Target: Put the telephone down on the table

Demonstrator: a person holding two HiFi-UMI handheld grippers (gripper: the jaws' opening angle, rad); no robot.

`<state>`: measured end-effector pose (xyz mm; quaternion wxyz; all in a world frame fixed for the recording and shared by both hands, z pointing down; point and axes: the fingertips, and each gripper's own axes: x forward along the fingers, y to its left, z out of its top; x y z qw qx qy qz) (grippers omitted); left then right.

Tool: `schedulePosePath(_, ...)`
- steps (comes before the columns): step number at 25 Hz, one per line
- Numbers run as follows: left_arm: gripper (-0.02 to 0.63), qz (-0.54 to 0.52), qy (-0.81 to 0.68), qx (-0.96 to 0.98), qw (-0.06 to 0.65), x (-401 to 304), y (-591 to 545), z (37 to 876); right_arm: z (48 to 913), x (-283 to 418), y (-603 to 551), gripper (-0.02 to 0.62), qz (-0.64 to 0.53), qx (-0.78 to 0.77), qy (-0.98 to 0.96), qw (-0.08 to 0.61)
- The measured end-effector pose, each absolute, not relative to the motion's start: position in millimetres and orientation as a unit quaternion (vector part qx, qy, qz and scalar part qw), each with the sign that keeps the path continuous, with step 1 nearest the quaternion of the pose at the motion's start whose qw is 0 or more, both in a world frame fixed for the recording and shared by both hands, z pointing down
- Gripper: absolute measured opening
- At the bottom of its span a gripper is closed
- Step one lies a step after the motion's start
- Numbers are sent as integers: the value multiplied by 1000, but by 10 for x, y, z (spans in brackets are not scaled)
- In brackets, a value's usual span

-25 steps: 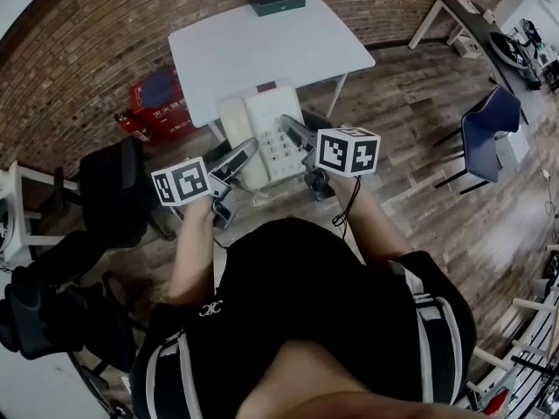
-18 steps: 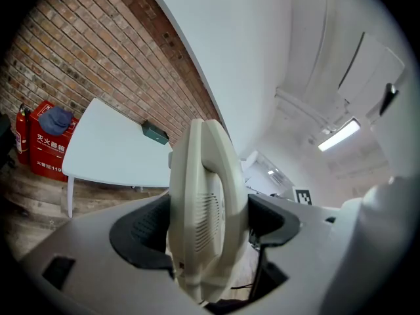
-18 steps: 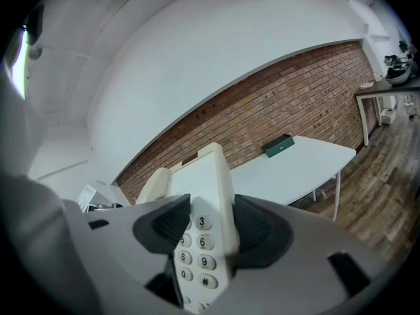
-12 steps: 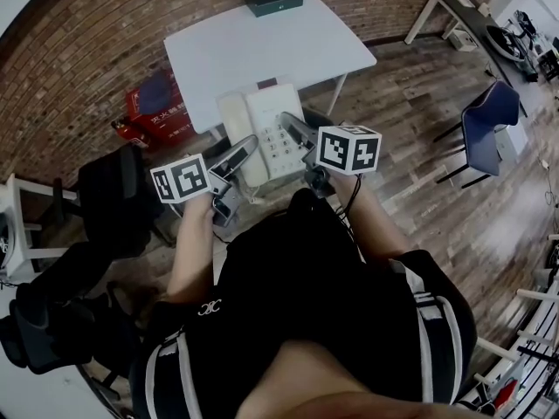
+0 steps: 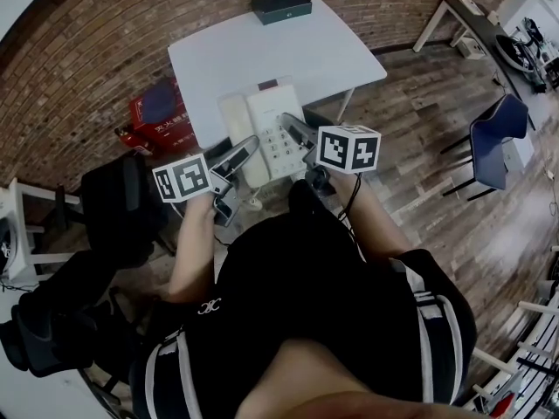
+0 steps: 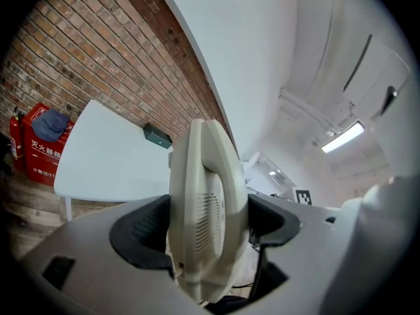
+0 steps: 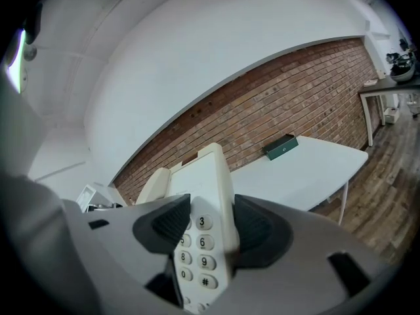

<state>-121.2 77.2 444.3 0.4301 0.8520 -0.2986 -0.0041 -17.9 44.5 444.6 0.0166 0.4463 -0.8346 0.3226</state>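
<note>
A cream telephone (image 5: 269, 131) with a keypad is held in the air between both grippers, just short of the white table (image 5: 227, 59). My left gripper (image 5: 238, 157) is shut on its handset side (image 6: 205, 209). My right gripper (image 5: 295, 138) is shut on the keypad side (image 7: 203, 238), whose number keys show between the jaws. In both gripper views the table (image 6: 105, 159) (image 7: 315, 169) lies ahead and below, and the phone's base is hidden behind the jaws.
A dark green box (image 5: 281, 5) lies at the table's far edge by the brick wall (image 5: 96, 33). A red crate (image 5: 159, 116) sits on the floor left of the table, a black chair (image 5: 118, 203) at my left, a blue chair (image 5: 493, 142) at right.
The grippers and telephone have barely moved. The view has shifted slightly, so the table sits a little further right and lower in the picture.
</note>
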Motion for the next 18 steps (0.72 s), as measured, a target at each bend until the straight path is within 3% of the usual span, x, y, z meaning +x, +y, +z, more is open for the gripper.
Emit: schedulePosePath(18, 365, 0, -323, 830, 455, -1021, -1051, 4551, 4599, -6, -1431, 193, 353, 423, -834, 35)
